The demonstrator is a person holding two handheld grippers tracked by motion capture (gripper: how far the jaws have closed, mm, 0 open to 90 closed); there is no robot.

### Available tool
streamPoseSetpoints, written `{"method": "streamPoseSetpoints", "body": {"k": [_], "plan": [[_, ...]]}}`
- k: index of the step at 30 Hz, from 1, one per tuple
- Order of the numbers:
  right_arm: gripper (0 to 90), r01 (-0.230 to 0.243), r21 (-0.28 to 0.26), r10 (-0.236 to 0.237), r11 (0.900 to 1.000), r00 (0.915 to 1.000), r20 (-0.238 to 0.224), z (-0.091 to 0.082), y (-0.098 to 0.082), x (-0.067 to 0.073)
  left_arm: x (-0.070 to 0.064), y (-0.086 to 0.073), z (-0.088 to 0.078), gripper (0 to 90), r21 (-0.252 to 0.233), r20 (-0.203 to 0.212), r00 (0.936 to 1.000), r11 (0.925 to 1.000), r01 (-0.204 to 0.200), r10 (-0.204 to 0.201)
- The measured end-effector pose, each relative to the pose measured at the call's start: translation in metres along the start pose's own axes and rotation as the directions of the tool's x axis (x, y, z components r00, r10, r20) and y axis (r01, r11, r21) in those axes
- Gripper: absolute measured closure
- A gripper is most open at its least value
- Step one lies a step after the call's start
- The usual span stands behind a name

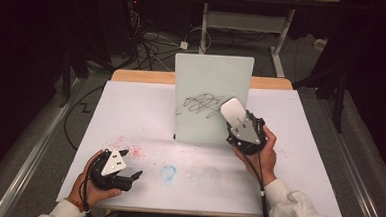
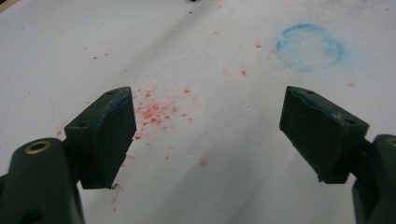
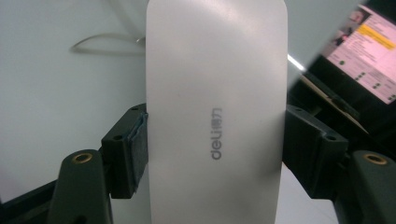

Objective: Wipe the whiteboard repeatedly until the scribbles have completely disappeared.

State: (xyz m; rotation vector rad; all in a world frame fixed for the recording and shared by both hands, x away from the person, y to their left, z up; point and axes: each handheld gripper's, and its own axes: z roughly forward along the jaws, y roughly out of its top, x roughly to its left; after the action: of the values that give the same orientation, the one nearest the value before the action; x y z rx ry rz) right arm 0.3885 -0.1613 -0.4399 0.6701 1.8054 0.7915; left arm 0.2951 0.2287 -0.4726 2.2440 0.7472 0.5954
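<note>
A white board (image 1: 203,74) stands upright at the middle of the table, with a black scribble (image 1: 198,105) across it. My right gripper (image 1: 238,122) is shut on a white eraser (image 1: 233,111) and holds it at the scribble's right end. In the right gripper view the eraser (image 3: 217,93) stands between the jaws of the gripper (image 3: 215,133), the board (image 3: 56,93) close behind it. My left gripper (image 1: 131,164) rests open at the table's front left. Its jaws (image 2: 205,100) are wide apart with nothing between them.
A white sheet (image 1: 278,158) covers the table. Red specks (image 2: 156,112) and a blue ring mark (image 2: 309,47) stain it near the left gripper. A lit screen (image 3: 369,42) shows past the board's right edge. Cables and desk legs lie on the floor behind the table.
</note>
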Motion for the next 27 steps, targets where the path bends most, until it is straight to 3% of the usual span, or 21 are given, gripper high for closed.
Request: {"method": "streamPoseSetpoints", "body": {"k": [3, 6, 8, 13, 14, 16, 19, 22, 23, 25, 27], "plan": [[31.2, 0.058, 0.021, -0.057, 0.998, 0.9966, -0.06, 0.002, -0.001, 0.022, 0.0, 0.0, 0.0, 17.9, -0.004, -0.005, 0.9999, 0.9999, -0.013, 0.013], [31.2, 0.114, 0.03, -0.111, 0.993, 0.989, -0.099, 0.004, 0.0, 0.038, 0.0, 0.0, 0.0, 17.9, -0.001, 0.001, 1.0, 1.0, -0.002, 0.002], [31.2, 0.132, 0.026, -0.128, 0.991, 0.9845, -0.12, 0.005, 0.001, 0.044, 0.001, 0.0, 0.0, 17.9, -0.006, -0.004, 0.9999, 0.9999, -0.01, 0.01], [31.2, 0.153, 0.024, -0.149, 0.988, 0.9815, -0.12, 0.006, 0.003, 0.048, 0.0, 0.0, 0.0, 17.9, 0.0, 0.001, 1.0, 1.0, -0.005, 0.005], [31.2, 0.164, 0.023, -0.161, 0.986, 0.9801, -0.117, 0.006, 0.004, 0.047, 0.0, 0.0, -0.001, 17.9, 0.0, 0.001, 1.0, 1.0, -0.004, 0.004], [31.2, 0.149, 0.014, -0.147, 0.989, 0.9856, -0.083, 0.005, 0.007, 0.041, 0.0, -0.001, -0.001, 17.9, -0.001, 0.0, 1.0, 1.0, -0.003, 0.003], [31.2, 0.091, -0.001, -0.091, 0.996, 0.9957, -0.015, 0.004, 0.011, 0.023, 0.001, 0.0, 0.0, 17.9, -0.004, -0.005, 0.9999, 0.9999, -0.015, 0.015], [31.2, 0.039, -0.001, -0.039, 0.999, 0.9979, 0.052, 0.003, 0.012, 0.007, 0.001, 0.0, 0.0, 17.9, -0.003, -0.004, 0.9999, 0.9999, -0.016, 0.016], [31.2, 0.035, 0.001, -0.035, 0.999, 0.9979, 0.055, 0.003, 0.012, 0.004, 0.0, 0.0, 0.0, 17.9, -0.003, -0.003, 0.9999, 0.9999, -0.016, 0.016], [31.2, 0.042, 0.008, -0.042, 0.999, 0.9969, 0.066, 0.003, 0.012, 0.008, 0.0, 0.0, 0.001, 17.9, -0.001, -0.004, 0.9998, 0.9998, -0.019, 0.019], [31.2, 0.063, 0.01, -0.063, 0.998, 0.9969, 0.047, 0.004, 0.011, 0.016, 0.0, 0.001, 0.001, 17.9, 0.0, -0.004, 0.9998, 0.9998, -0.02, 0.02]]}}
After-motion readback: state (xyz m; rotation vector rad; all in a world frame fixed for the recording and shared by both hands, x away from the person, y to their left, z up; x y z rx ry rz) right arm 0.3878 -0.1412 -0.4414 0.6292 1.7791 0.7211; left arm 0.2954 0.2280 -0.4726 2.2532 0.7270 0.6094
